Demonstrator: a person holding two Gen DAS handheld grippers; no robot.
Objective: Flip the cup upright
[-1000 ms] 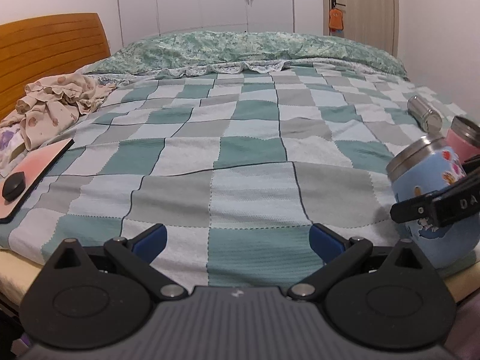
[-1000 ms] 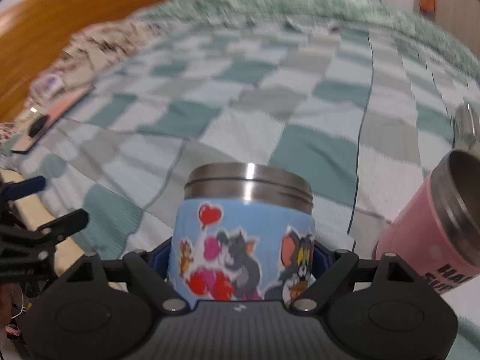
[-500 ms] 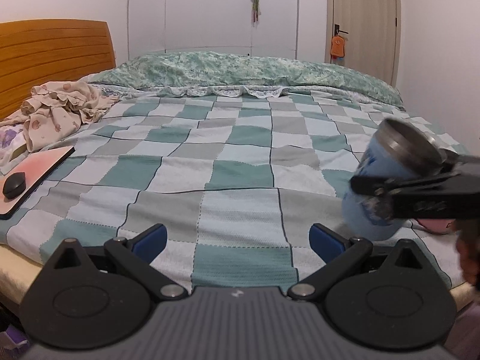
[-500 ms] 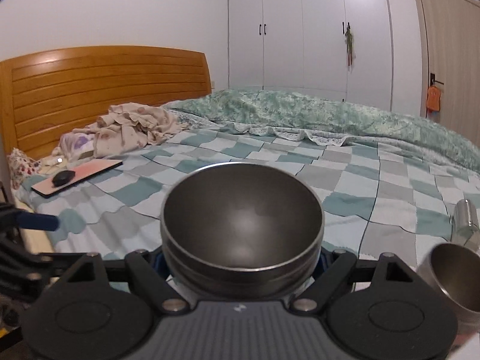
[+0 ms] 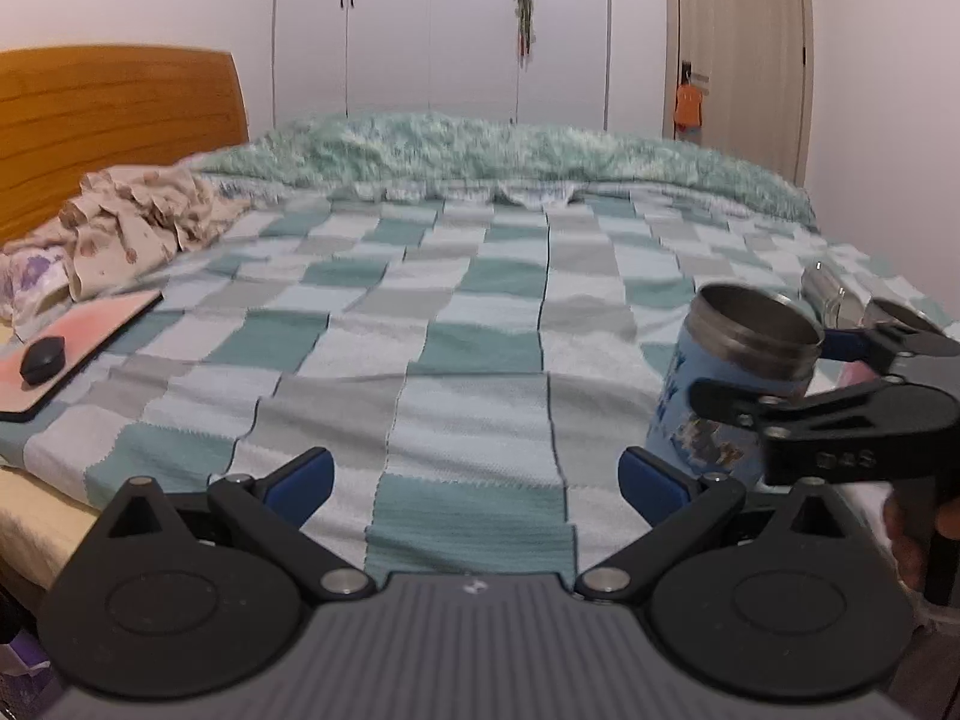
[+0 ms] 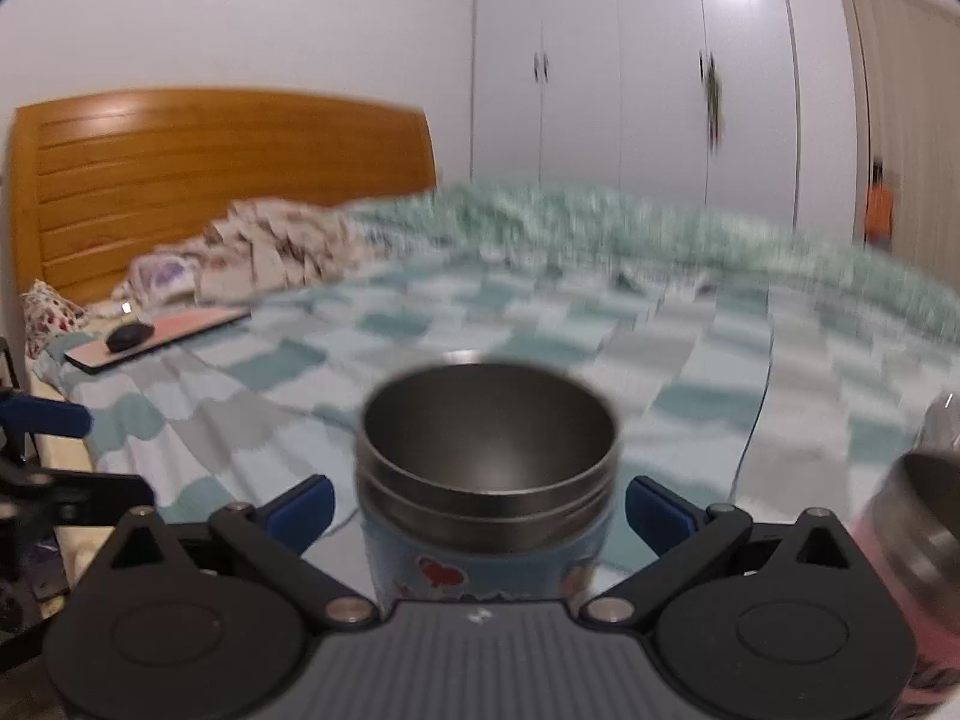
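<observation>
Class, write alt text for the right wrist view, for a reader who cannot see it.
A blue cartoon-print steel cup stands upright, mouth up, between the open fingers of the right gripper, which do not touch it. It sits on a teal checked bedspread, with a pink cup at the right edge and a wooden headboard behind.

Bed (image 5: 468, 324): covered by a checked green, grey and white blanket.
Cup (image 5: 738, 384): blue, upright on the blanket, steel mouth up.
Pink cup (image 6: 900, 546): just right of the cup, tilted.
Steel bottle (image 5: 823, 293): lying behind the cup.
Board (image 5: 78, 354): far left of the cup, black mouse (image 5: 42, 359) on it.
Clothes (image 5: 126, 228): crumpled, behind the board.
Quilt (image 5: 504, 150): heaped along the bed's far edge.
</observation>
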